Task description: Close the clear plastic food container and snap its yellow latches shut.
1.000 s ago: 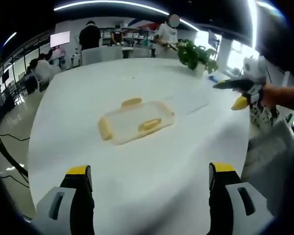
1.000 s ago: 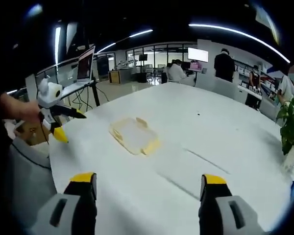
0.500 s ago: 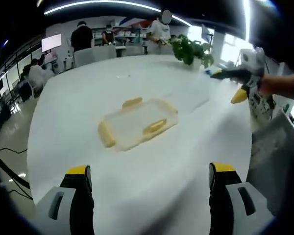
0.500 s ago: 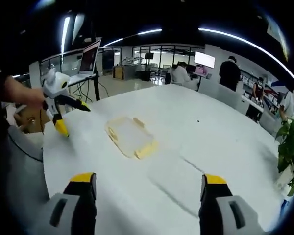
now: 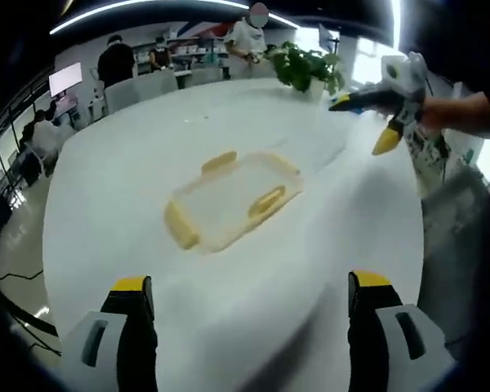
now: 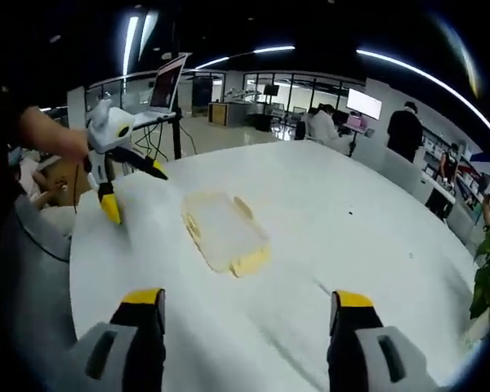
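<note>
Tools wide open, empty, container apart

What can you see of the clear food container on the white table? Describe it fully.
The container is a shallow, rounded rectangle that looks like clear plastic, lying flat on the white table. Yellow latches show on at least three of its edges. Its lid seems to be on. Nothing touches it but the table; both grippers are well clear of it.

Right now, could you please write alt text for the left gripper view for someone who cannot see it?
A clear plastic food container with yellow latches lies on a white table, ahead of the open left tool. The right tool, also open, hovers at the upper right near a potted plant; people stand behind.
</note>
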Demonstrator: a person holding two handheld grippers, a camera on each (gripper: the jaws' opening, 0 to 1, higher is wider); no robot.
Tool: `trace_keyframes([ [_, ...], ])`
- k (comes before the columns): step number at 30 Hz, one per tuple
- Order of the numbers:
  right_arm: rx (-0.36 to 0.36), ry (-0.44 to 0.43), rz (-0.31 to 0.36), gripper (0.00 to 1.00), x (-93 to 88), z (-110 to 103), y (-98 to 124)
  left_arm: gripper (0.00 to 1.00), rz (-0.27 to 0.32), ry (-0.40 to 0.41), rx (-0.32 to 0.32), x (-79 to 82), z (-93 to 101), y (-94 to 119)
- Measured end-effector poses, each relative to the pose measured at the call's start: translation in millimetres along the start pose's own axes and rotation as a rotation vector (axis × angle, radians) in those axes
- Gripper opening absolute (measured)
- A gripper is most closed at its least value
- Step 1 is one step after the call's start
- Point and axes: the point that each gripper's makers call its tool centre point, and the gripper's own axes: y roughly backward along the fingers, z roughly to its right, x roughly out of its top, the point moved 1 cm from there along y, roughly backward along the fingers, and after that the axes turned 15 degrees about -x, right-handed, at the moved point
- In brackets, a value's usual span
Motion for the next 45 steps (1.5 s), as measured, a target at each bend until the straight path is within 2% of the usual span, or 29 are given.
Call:
trace_keyframes([
  [2,-0.001,0.044,0.005,0.84,2.1,0.7,-4.3,0.99,-0.034,-0.039,-0.006,-0.8,-2.8,-3.2],
  [6,0.024,0.043,0.01,0.84,6.1,-1.9,-11.8,0.99,-0.062,-0.09,-0.019,2.7,-5.1,-7.0],
  [11,0.048,0.054,0.016,0.84,8.2,-4.2,-17.2,0.99,-0.057,-0.115,-0.033,9.3,-9.0,-8.4],
  [13,0.055,0.084,0.011,0.85,6.2,-4.2,-22.7,0.98,-0.083,-0.113,-0.044,5.2,-11.3,-11.4],
  [18,0.07,0.099,-0.002,0.85,8.7,-1.8,-31.7,0.98,-0.091,-0.118,-0.056,5.2,-14.5,-14.1],
  [28,0.131,0.14,0.0,0.84,14.5,-6.4,-47.1,0.96,-0.174,-0.168,-0.091,-0.4,-22.6,-15.1],
  [33,0.152,0.187,-0.005,0.83,20.6,-7.1,-57.5,0.96,-0.213,-0.254,-0.14,1.9,-24.2,-17.7],
  [40,0.203,0.258,-0.008,0.84,21.9,-15.7,-67.9,0.95,-0.243,-0.286,-0.158,1.5,-32.9,-23.0],
  [45,0.23,0.259,-0.035,0.84,16.0,-16.6,-74.2,0.95,-0.271,-0.324,-0.177,2.5,-37.9,-27.1],
])
